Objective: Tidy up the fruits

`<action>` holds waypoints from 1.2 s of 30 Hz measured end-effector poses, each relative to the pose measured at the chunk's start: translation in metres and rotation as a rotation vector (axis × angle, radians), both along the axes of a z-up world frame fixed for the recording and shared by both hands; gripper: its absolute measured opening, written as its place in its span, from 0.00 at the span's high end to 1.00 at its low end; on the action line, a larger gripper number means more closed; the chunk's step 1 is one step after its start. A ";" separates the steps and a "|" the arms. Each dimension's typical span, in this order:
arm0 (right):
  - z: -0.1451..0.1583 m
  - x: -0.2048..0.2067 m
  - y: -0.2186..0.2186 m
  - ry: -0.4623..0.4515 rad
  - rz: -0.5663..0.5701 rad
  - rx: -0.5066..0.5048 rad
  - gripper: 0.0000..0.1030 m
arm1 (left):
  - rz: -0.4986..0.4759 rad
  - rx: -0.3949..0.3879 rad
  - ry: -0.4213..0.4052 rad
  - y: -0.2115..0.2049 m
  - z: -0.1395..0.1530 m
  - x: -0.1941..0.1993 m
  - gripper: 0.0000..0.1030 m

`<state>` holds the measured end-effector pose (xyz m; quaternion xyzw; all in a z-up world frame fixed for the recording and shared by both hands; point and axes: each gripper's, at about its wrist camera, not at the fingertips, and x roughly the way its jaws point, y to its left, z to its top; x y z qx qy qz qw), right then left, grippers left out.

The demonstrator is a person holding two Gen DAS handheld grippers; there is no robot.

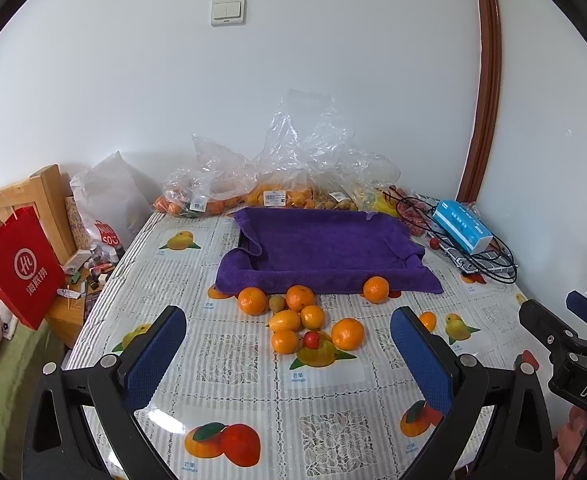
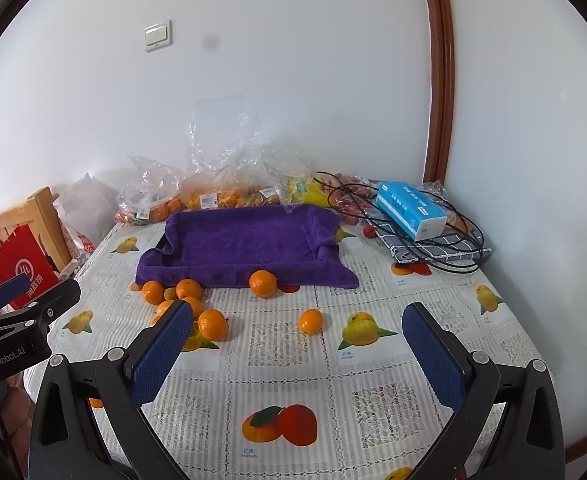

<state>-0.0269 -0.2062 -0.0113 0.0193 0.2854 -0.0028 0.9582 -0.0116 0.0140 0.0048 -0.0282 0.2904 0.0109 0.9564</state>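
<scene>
Left gripper (image 1: pixel 289 354) jaws apart, bagged fruit (image 1: pixel 269 196) blurred behind plastic

Fruit kinds inside the crumpled plastic bags (image 1: pixel 293 168) indistinct; tray beneath the purple towel (image 2: pixel 245 240) hidden.

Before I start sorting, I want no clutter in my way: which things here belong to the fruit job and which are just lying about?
For the job:
loose oranges
small red fruit
purple towel-lined tray

Lying about:
bagged fruit
blue tissue box
black cable
red paper bag
</scene>
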 end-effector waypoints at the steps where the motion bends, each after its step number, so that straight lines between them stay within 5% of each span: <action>1: 0.000 0.000 0.000 -0.001 0.001 -0.001 0.00 | 0.000 0.000 -0.001 0.000 0.000 0.000 0.01; 36: 0.004 -0.002 0.009 -0.010 0.011 -0.002 0.00 | 0.002 -0.004 -0.020 0.004 0.001 -0.005 0.01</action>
